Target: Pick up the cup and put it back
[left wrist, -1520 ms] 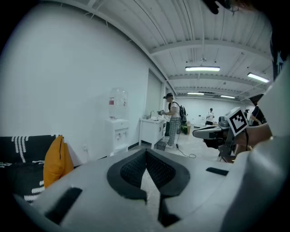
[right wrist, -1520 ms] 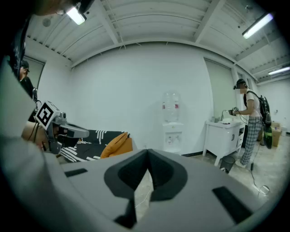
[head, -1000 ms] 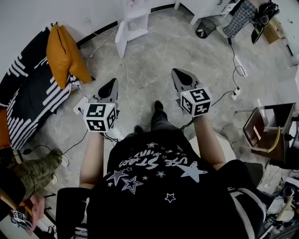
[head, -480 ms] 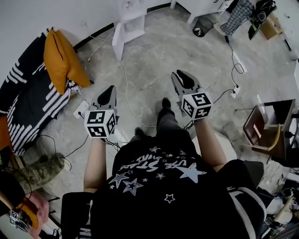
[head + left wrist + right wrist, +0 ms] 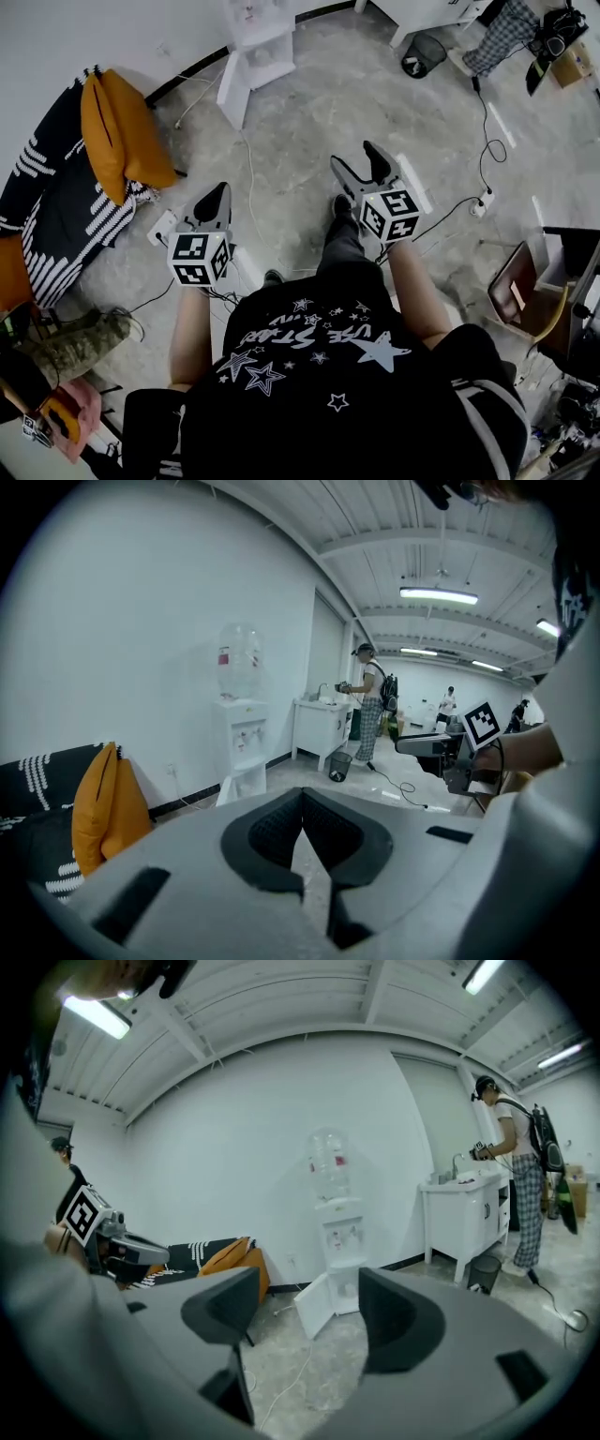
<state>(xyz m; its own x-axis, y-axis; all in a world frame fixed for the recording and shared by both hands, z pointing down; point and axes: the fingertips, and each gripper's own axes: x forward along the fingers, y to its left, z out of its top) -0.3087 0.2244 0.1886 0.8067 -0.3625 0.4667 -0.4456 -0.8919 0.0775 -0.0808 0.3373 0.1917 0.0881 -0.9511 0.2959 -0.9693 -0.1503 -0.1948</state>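
The left gripper (image 5: 216, 190) holds its fingers (image 5: 267, 832) closed tip to tip, with nothing between them. The right gripper (image 5: 359, 161) has just been opening, and its fingers (image 5: 225, 1305) stand wide with only bare floor (image 5: 309, 103) showing between them. The 2 grippers point over the floor toward a white water dispenser (image 5: 253, 52). Where the cup is I cannot tell.

Bare workshop-like lab: concrete floor (image 5: 319, 103), water dispenser (image 5: 339, 1232), ceiling strip lights (image 5: 438, 595).
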